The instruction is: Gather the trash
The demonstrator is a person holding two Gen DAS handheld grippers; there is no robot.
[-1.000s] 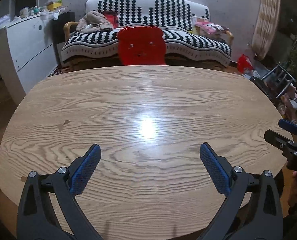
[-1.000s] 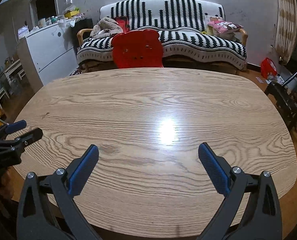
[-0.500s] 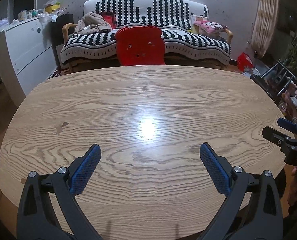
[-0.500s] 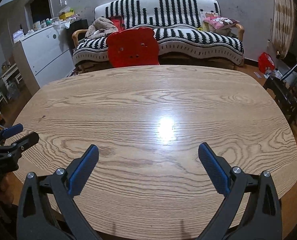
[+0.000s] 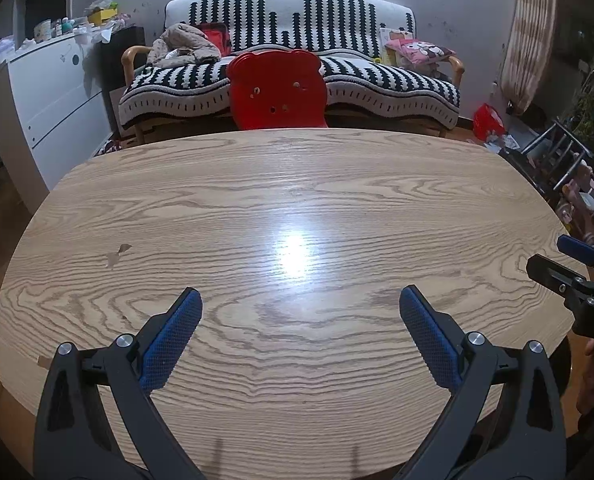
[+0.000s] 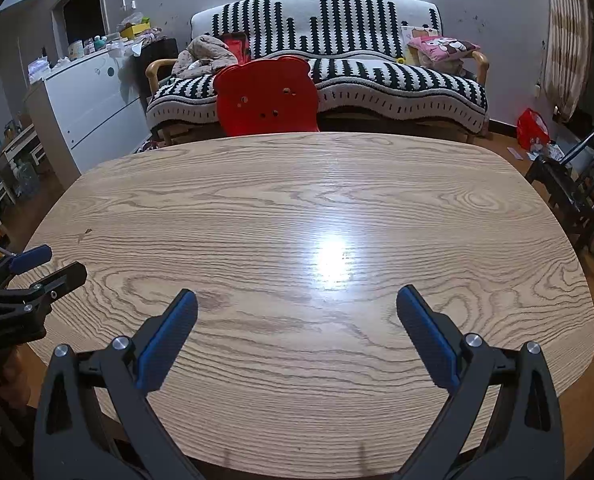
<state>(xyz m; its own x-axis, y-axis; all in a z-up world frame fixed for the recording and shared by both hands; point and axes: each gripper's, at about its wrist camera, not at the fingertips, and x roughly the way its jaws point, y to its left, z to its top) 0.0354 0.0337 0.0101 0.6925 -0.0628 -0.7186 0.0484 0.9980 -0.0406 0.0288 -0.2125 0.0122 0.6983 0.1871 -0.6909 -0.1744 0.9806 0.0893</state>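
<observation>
Trash nowhere plain on the table (image 5: 297, 176): only a small dark fleck (image 5: 117, 254) toward its left side, too small to tell whether litter or a chip in the veneer. Left gripper (image 5: 299, 298) over the near edge, jaws spread wide, holding nothing, the fleck ahead and to its left. Right gripper (image 6: 297, 297) alongside, likewise wide and empty. Farther right, off the table on the floor, a red bag (image 6: 531, 128) with loose paper scraps (image 6: 537, 154) beside it: probably the likeliest pickings, nearer the right gripper, well apart from both. Long axis of any piece not readable.
</observation>
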